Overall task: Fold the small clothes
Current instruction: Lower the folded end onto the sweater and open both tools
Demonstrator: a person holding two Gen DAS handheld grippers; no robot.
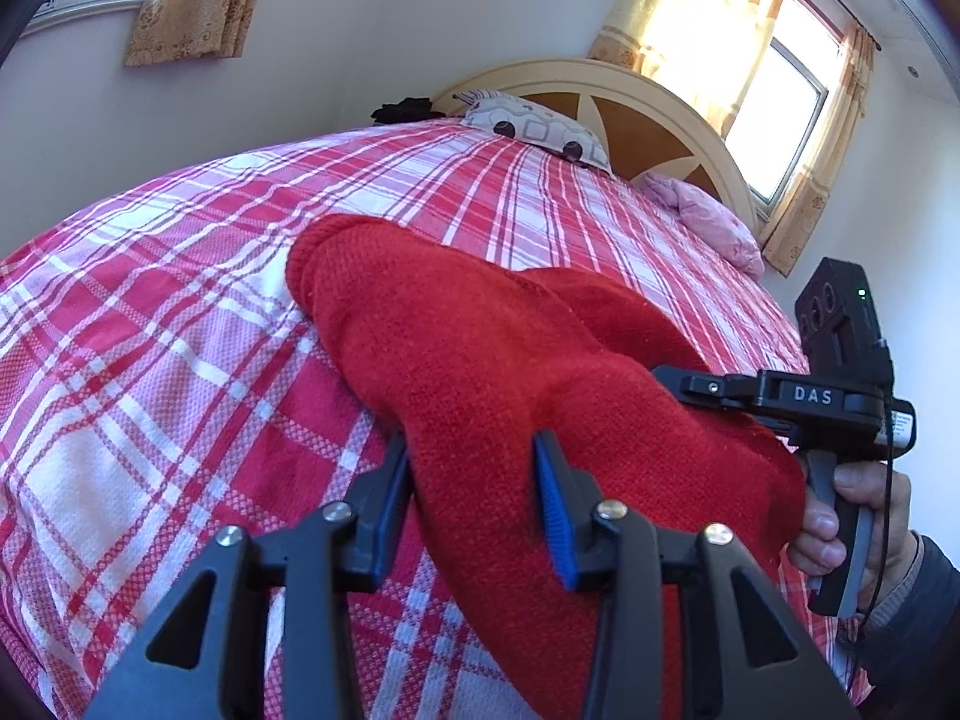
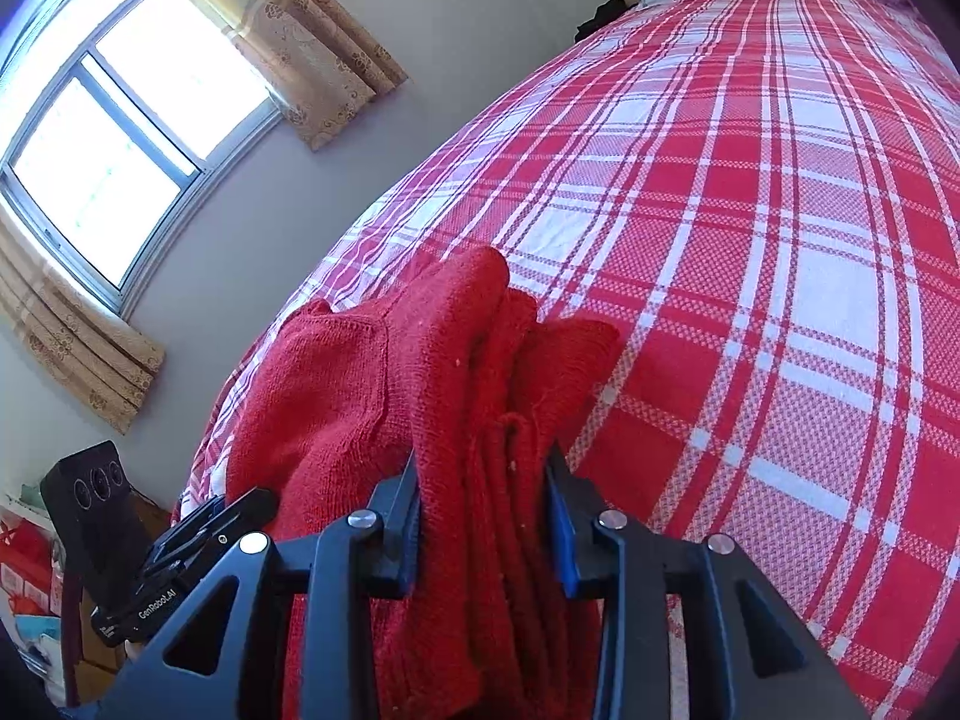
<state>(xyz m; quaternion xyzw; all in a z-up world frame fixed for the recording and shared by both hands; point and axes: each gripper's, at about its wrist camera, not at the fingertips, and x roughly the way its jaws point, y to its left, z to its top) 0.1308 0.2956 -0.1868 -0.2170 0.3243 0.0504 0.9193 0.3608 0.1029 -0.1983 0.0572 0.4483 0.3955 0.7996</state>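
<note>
**Red knitted sweater held in both grippers over the bed, fold barely started**

Red knitted wool sweater [image 1: 480, 360] is bunched up, draped over the red-and-white plaid bedspread [image 1: 150, 360] near the bed's front edge. Part of it rests on the bed, part is lifted by the grippers.

Left gripper [image 1: 474, 480]: jaws at a medium gap, thick bundle of red knit clamped between the blue pads. One tube-like end of the sweater, sleeve or hem (can't tell which), sticks out ahead onto the bedspread.

Right gripper [image 2: 486, 492]: same state, jaws closed onto several gathered layers of the knit, folds visible running down between the fingers. In the left wrist view it sits at the sweater's right side, person's hand [image 1: 840, 516] on its handle.

Progress, judged: early. Sweater is crumpled, no flat panel, no clean crease, sleeves not tucked. Probably being picked up or shaken out for spreading. Left to do: lay flat on the bedspread, fold sleeves in, fold body over.

Background: patterned grey-and-white pillow [image 1: 534, 126] and pink crumpled cloth [image 1: 708, 210] by the cream wooden headboard [image 1: 630, 90], well apart from the sweater.
</note>
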